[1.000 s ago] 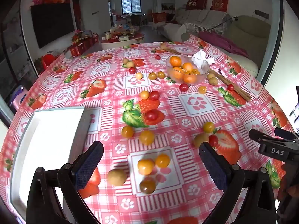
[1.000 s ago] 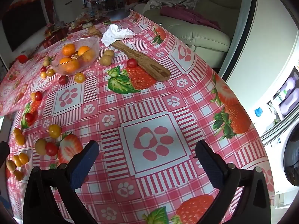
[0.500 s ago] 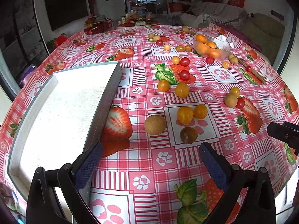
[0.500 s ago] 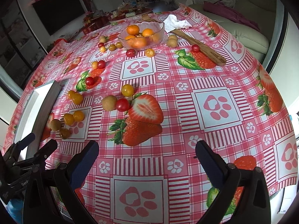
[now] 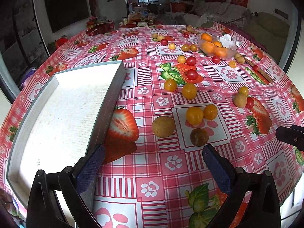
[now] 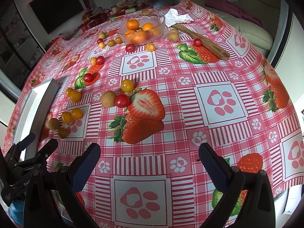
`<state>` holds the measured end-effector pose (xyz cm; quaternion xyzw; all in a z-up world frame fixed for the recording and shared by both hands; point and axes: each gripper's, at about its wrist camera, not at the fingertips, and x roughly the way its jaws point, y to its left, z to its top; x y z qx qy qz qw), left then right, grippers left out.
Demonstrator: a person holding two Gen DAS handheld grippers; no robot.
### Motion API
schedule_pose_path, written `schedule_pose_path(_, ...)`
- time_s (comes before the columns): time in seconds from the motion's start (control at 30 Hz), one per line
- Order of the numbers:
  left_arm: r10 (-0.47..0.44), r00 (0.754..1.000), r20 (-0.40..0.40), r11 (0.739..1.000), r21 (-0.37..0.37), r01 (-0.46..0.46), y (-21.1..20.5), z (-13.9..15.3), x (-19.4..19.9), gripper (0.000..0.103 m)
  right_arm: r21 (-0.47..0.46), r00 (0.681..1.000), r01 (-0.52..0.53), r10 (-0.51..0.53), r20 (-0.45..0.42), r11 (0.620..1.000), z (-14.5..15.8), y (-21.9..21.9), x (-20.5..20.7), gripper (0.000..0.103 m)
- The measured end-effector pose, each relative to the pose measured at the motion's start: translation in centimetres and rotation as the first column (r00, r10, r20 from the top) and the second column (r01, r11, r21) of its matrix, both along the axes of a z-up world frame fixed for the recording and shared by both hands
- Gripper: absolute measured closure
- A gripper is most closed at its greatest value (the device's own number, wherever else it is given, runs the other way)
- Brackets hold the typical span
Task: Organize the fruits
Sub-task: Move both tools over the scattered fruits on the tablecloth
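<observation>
Small fruits lie scattered on a red strawberry-print tablecloth: a tan round fruit [image 5: 163, 126], two yellow tomatoes [image 5: 194, 115], a dark brownish one [image 5: 199, 137], red cherry tomatoes [image 5: 191, 74]. A white shallow tray [image 5: 62, 114] lies at the left. My left gripper [image 5: 153, 163] hangs open and empty just short of the tan fruit, its left finger over the tray's edge. My right gripper [image 6: 150, 162] is open and empty above bare cloth. Ahead of it lie a tan fruit [image 6: 108, 99] and a red tomato [image 6: 122, 100]. The left gripper [image 6: 36, 146] shows at the lower left.
A glass bowl of oranges [image 5: 216, 46] [image 6: 141, 30] stands far back with a crumpled tissue [image 6: 177, 17] and a wooden utensil [image 6: 203, 41] beside it. The table's front edge curves close under both grippers. A sofa [image 6: 237, 13] is beyond the table's right side.
Both grippers have pulled back toward the table's near edge. The left view now takes in the tray and the near fruit cluster; the right one has swung left toward the fruits. Both stay open.
</observation>
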<state>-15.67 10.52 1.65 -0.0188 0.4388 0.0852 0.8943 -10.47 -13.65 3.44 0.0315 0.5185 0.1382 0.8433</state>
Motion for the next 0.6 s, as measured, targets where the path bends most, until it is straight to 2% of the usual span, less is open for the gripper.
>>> schedule_pose_path(0.37,-0.020,1.000,0.019,0.997,0.075,0.019,0.4,-0.3,0.4,0.000,-0.015,1.000,-0.023,0.023,0.001,1.000,-0.2,0.9,0.1,0.000)
schedule_pose_path(0.5,-0.045,0.999,0.009,0.991,0.123,0.043,0.3,-0.7,1.1,0.000,-0.023,1.000,-0.027,0.027,0.000,0.999,-0.4,1.2,0.4,0.000)
schedule_pose_path(0.6,-0.068,0.998,0.000,0.989,0.132,0.068,0.1,-0.9,1.8,0.000,-0.037,0.999,-0.037,0.038,0.007,0.999,-0.5,1.7,0.6,0.000)
